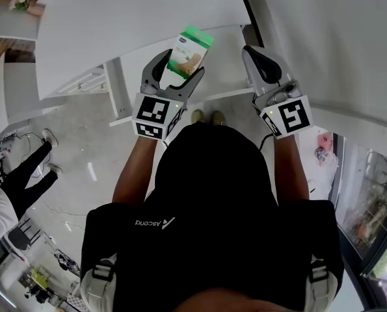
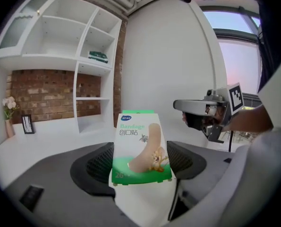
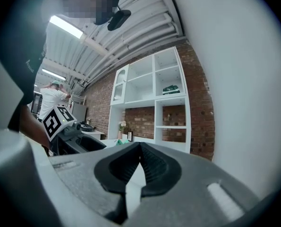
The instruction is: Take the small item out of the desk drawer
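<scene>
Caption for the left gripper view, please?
Left gripper clamps a bandage box, right gripper beside it, white shelves behind.

The bandage box [image 2: 141, 148] is showing the word "Bandage" in pale green letters on its white upper face, with the Chinese characters 创口贴 sitting just beneath. A small blue oval logo [image 2: 127, 118] is sitting above that word (its print is too small to read). In the green band at the box's lower left, the number 26 is showing. In the head view, the person's black top [image 1: 232, 194] is carrying the white word "Ascend" beside a small angular mark, appearing upside down.
</scene>
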